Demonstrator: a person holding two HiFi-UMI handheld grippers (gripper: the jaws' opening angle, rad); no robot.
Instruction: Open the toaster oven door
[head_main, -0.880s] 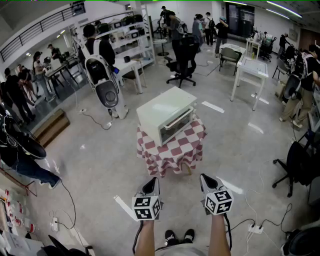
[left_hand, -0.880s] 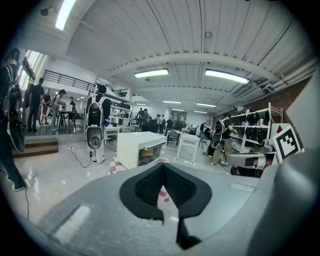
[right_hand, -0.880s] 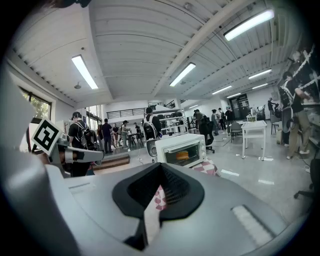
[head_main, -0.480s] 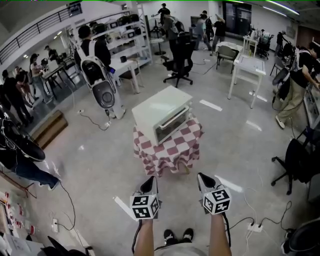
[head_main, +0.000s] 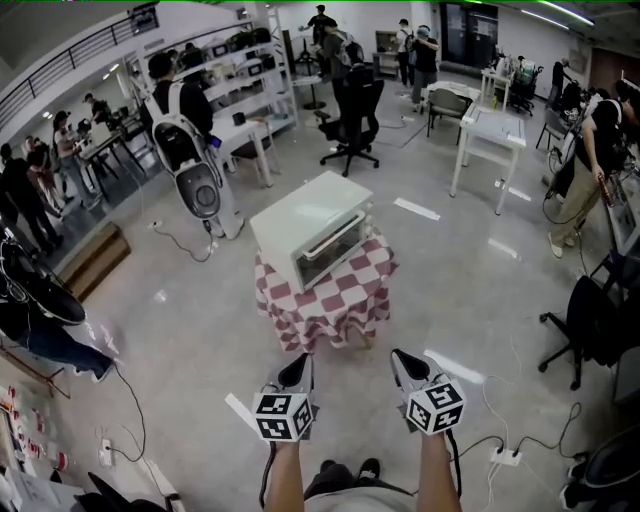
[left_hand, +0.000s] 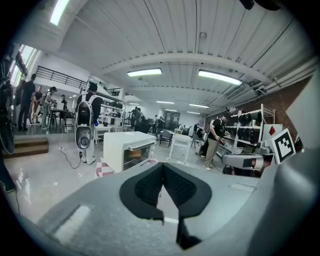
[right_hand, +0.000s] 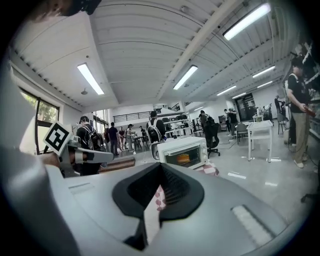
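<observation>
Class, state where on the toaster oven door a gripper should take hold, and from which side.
Grip the long bar handle along the door's top edge, coming from the toaster oven's front. The bar runs level across the door, so jaws probably close above and below it.

Toaster oven: slid leftward in the head view.
Checkered bench: drifted left along with it.
Black office chair: moved up and left in that view.
</observation>
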